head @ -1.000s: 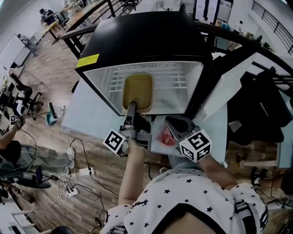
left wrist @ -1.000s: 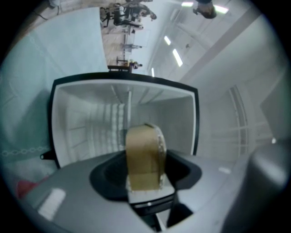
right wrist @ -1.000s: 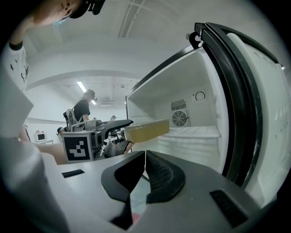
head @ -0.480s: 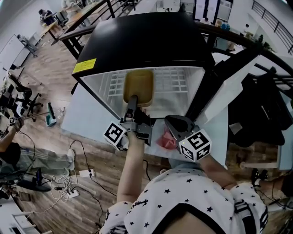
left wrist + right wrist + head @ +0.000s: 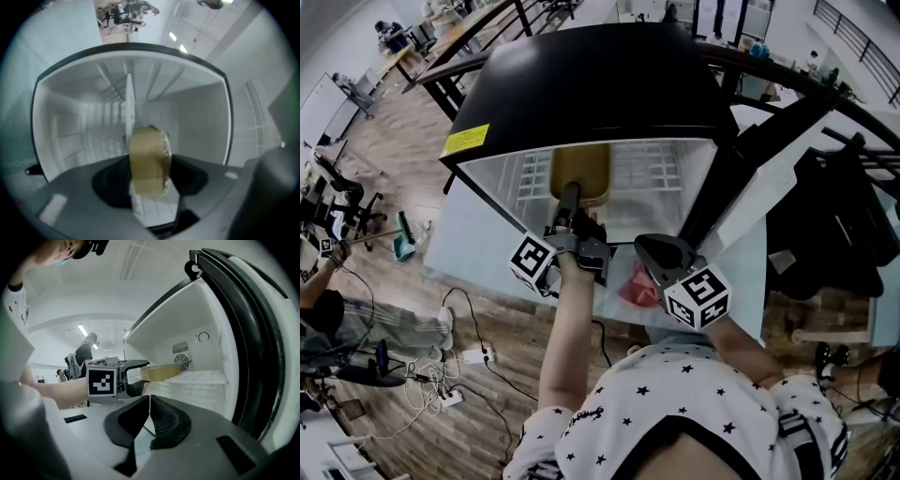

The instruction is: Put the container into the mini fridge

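Head view: the left hand-held gripper (image 5: 570, 202) is clamped on the near rim of the container (image 5: 581, 169). I guess that's to keep it level while it goes in. The container sits just inside the open fridge (image 5: 591, 84), over the white shelf (image 5: 647, 173). The door (image 5: 769, 178) is swung wide at the right, so there's plenty of room. The right hand-held gripper (image 5: 661, 253) hangs by the near edge of the worktop (image 5: 478, 234), probably just to stay out of the way.

Left gripper view: the jaws are partway apart with the yellowish container wedged between them, and the fridge cavity is straight ahead.

Right gripper view: its jaws are pressed together on nothing. The container is low over the shelf's near part, but I can't tell if it's touching.
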The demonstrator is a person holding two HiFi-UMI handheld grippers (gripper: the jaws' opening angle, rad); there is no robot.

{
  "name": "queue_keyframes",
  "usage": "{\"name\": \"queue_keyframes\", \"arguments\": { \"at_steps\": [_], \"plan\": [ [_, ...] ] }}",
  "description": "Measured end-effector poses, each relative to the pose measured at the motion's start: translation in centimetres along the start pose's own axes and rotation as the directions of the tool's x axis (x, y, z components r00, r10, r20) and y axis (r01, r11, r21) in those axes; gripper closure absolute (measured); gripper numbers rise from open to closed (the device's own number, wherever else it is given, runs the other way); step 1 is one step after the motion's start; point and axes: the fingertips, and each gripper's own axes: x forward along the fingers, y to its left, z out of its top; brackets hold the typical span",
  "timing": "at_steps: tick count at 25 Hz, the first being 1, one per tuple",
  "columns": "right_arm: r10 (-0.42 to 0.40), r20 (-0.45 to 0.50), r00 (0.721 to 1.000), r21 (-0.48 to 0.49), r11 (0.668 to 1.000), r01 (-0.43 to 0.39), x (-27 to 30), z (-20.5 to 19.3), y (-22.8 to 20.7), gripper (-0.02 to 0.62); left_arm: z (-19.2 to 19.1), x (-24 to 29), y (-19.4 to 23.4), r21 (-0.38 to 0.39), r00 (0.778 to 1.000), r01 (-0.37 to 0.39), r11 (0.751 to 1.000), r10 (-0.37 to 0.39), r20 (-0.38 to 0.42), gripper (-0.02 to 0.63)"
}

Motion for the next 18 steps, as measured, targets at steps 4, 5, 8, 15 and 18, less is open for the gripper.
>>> {"name": "queue_keyframes", "arguments": {
  "at_steps": [4,5,8,15,18],
  "plan": [
    [0.0,0.002,1.0,0.003,1.0,0.0,-0.15,-0.02,0.11,0.572,-0.02,-0.02,-0.03,-0.007,1.0,-0.012,1.0,0.012,0.011,0.379],
    [0.0,0.002,1.0,0.004,1.0,0.0,-0.1,-0.07,0.03,0.573,0.0,0.03,0.11,-0.008,1.0,-0.013,1.0,0.013,0.013,0.379],
    [0.002,0.003,1.0,0.005,1.0,-0.002,0.06,-0.18,-0.05,0.572,0.04,0.12,0.23,-0.004,1.0,-0.017,1.0,0.017,0.011,0.377],
    [0.007,0.005,1.0,0.007,1.0,-0.007,0.12,-0.11,-0.05,0.573,0.07,0.19,-0.55,0.001,0.999,0.034,0.999,-0.034,0.019,0.263],
    [0.009,0.006,1.0,0.009,1.0,-0.009,-0.01,-0.03,0.0,0.572,-0.13,0.02,-0.68,0.01,1.0,0.031,0.999,-0.031,0.003,0.245]
  ]
}}
